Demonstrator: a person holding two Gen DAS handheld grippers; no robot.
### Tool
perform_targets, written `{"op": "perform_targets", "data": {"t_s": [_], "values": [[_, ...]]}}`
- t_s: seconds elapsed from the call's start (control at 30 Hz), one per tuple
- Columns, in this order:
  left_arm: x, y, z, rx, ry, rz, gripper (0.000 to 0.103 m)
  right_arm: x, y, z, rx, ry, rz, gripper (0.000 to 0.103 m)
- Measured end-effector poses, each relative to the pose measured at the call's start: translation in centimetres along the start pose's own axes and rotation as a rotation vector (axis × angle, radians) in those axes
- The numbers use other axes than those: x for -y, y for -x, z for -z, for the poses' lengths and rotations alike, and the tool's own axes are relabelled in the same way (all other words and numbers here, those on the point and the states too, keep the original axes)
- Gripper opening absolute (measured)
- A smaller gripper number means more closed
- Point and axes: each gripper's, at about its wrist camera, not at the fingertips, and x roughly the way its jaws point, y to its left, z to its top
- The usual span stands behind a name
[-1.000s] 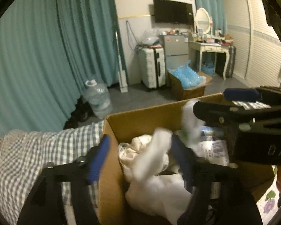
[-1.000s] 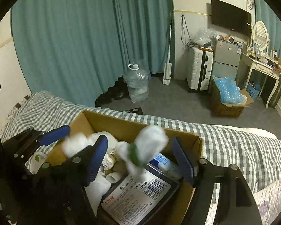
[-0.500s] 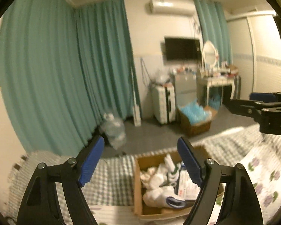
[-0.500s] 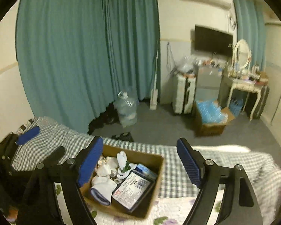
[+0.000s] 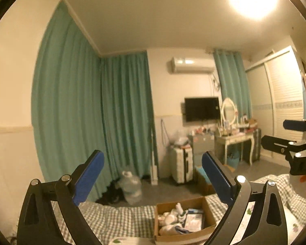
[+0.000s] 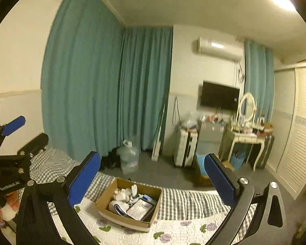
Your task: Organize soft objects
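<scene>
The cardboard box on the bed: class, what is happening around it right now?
A person holds two grippers, and both hang open and empty well above the bed. The left gripper and right gripper grasp nothing. Below them, the cardboard box sits on the bed, holding white soft items and a flat packet.

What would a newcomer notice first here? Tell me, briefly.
The teal curtains filling the far wall and corner catch the eye first. Next come the two grippers, left and right, raised high with blue-padded jaws wide apart and holding nothing. Below them an open cardboard box sits on the checked bed, stuffed with white socks and a flat packet.
</scene>
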Motion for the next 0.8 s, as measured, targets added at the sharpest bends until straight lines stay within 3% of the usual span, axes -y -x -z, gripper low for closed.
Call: {"op": "perform_targets", "data": {"t_s": [0.17,0.3,0.43,0.6,0.7,0.8], "values": [[0.7,0.8,2.8,-0.002,0.008,0.031,0.099,-0.7,1.4,2.8,0.036,0.021,-0.017,0.103],[1.8,0.1,5.7,-0.03,-0.05,-0.018,0.099,-1.4,0.1,6.1,0.026,0.012,-0.046,0.102],[2.2,-1.7,9.6,-0.061,-0.045,-0.007,0.099,-1.3,-2.6,10.3,0.025,-0.056,-0.077,0.102],[2.8,-4.3,13.7,-0.145,-0.052,-0.026,0.099,-1.5,-6.8,14.8,-0.02,-0.072,-0.057,0.102],[2.9,-5.7,15.3,-0.213,-0.036,-0.035,0.099,-0.9,-9.1,17.0,-0.081,-0.138,-0.061,0.102],[2.8,-6.0,16.2,-0.25,-0.026,-0.047,0.099,-1.0,-10.6,18.4,-0.129,-0.126,-0.046,0.102]]}}
